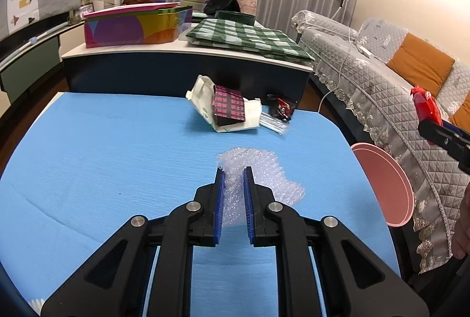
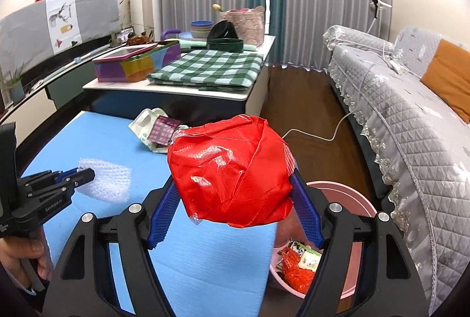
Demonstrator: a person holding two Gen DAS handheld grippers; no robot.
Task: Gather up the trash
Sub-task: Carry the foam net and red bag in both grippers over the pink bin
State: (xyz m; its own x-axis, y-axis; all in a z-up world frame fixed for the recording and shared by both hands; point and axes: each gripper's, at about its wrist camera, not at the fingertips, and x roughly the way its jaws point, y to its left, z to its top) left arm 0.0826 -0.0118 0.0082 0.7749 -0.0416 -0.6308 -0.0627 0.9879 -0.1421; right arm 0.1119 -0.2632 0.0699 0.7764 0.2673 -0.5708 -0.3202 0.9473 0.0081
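Note:
My left gripper (image 1: 234, 170) is closed on a sheet of clear bubble wrap (image 1: 264, 170) that lies on the blue table (image 1: 102, 155); it also shows in the right wrist view (image 2: 85, 174). My right gripper (image 2: 235, 184) is shut on a crumpled red plastic ball (image 2: 232, 170) and holds it in the air by the table's right edge, above the pink bin (image 2: 352, 199). The bin also shows in the left wrist view (image 1: 387, 187). It holds red and white wrappers (image 2: 296, 267).
At the table's far edge lie a white paper bag with a dark patterned box (image 1: 227, 108), a clear plastic strip (image 1: 273, 123) and a black-red wrapper (image 1: 282, 107). A low cabinet (image 1: 188, 64) stands behind, and a grey-covered sofa (image 1: 382, 99) on the right.

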